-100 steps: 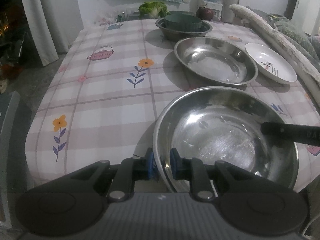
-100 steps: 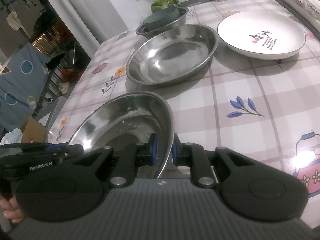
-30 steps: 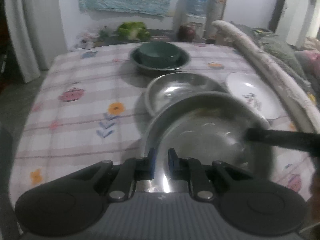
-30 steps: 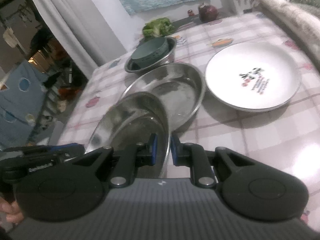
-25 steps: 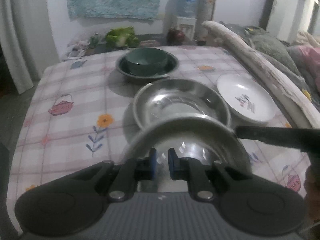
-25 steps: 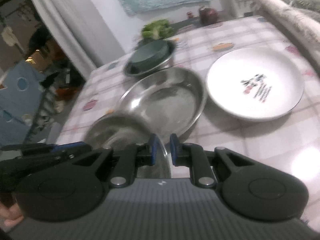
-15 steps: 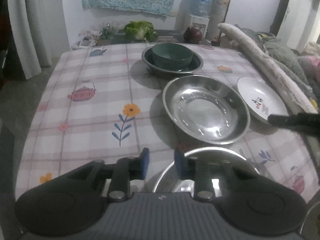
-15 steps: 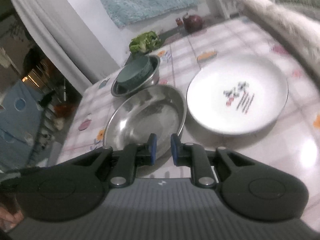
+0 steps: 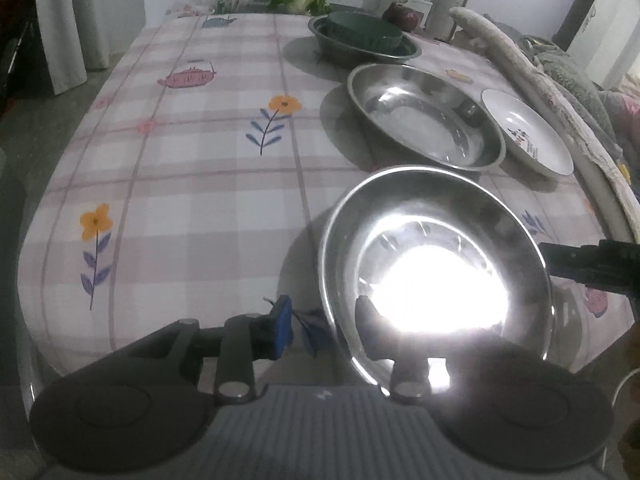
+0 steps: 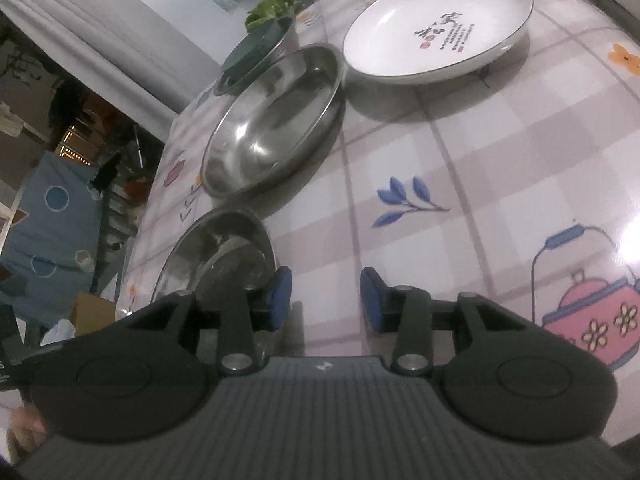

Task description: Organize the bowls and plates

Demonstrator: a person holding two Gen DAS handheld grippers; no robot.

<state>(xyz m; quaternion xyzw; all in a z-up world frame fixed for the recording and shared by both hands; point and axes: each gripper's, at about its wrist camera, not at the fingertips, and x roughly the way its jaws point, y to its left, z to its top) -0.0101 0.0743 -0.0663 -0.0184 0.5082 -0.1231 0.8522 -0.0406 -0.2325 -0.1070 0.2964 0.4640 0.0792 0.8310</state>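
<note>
Near steel bowl (image 9: 436,264) resting on tabletop (image 9: 192,168), front edge. Left tool (image 9: 322,320) jaws just parted, straddling rim without pressing. Right tool (image 10: 325,296) just opened, empty, beside bowl. Re-grip both rims squarely, lift level, nest into far steel bowl (image 9: 424,116).

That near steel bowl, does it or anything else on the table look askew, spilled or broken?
Nothing stands out. The near steel bowl sits flat on the table, only glaring with reflected light. The second steel bowl and white plate sit level, no spills.
</note>
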